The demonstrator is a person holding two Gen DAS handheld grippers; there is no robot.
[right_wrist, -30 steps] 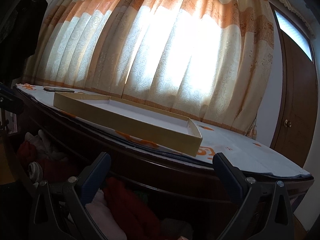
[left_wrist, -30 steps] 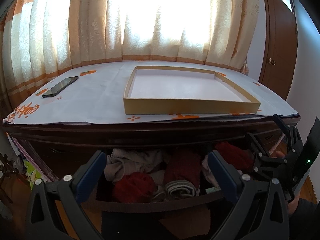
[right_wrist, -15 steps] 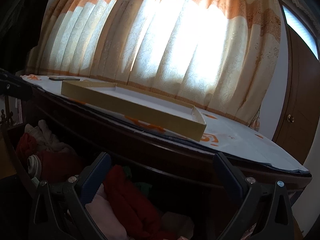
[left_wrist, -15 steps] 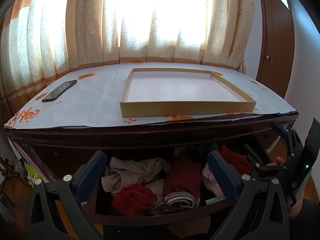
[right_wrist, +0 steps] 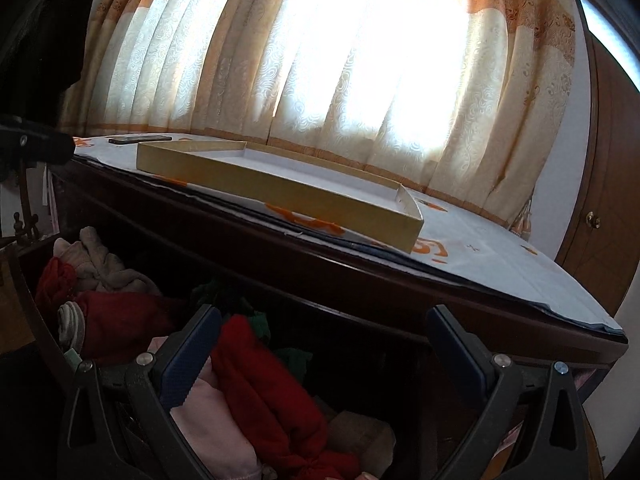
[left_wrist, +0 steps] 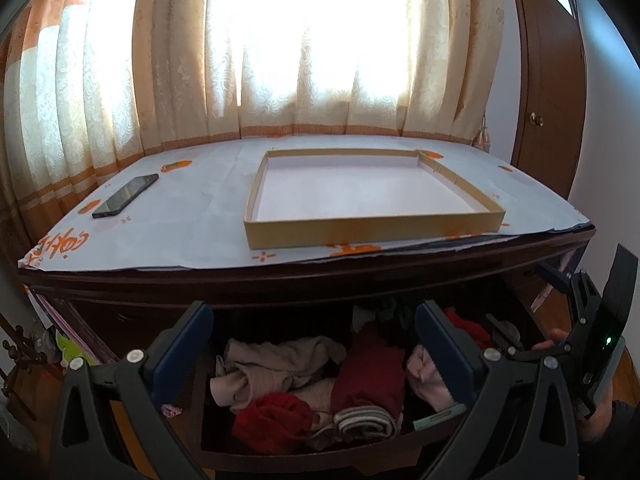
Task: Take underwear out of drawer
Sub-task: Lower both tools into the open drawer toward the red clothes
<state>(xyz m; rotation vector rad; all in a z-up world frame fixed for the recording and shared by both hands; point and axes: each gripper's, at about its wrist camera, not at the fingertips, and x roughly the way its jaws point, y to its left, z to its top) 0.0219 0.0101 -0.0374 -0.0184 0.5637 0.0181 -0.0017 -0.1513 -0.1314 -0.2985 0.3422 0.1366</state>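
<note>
The dark wooden drawer (left_wrist: 304, 456) stands pulled out under the dresser top, full of folded clothes: a beige piece (left_wrist: 272, 368), a bright red bundle (left_wrist: 276, 420), a dark red fold (left_wrist: 372, 376), a striped roll (left_wrist: 366, 420) and a pink piece (left_wrist: 428, 380). My left gripper (left_wrist: 316, 352) hangs open above the drawer, nothing between its fingers. My right gripper (right_wrist: 324, 356) is open over the drawer's right end, above a red garment (right_wrist: 264, 392) and a pink one (right_wrist: 216, 416). The right gripper's body (left_wrist: 592, 336) shows at the left view's right edge.
A shallow yellow cardboard tray (left_wrist: 372, 236) lies on the paper-covered dresser top (left_wrist: 180, 236). A black phone (left_wrist: 126, 195) rests at the top's left. Curtains (left_wrist: 304, 48) hang behind. A brown door (left_wrist: 548, 100) stands at the right.
The drawer has come further out, baring more clothes. Both grippers have risen and drawn back a little, so more of the dresser top shows.
</note>
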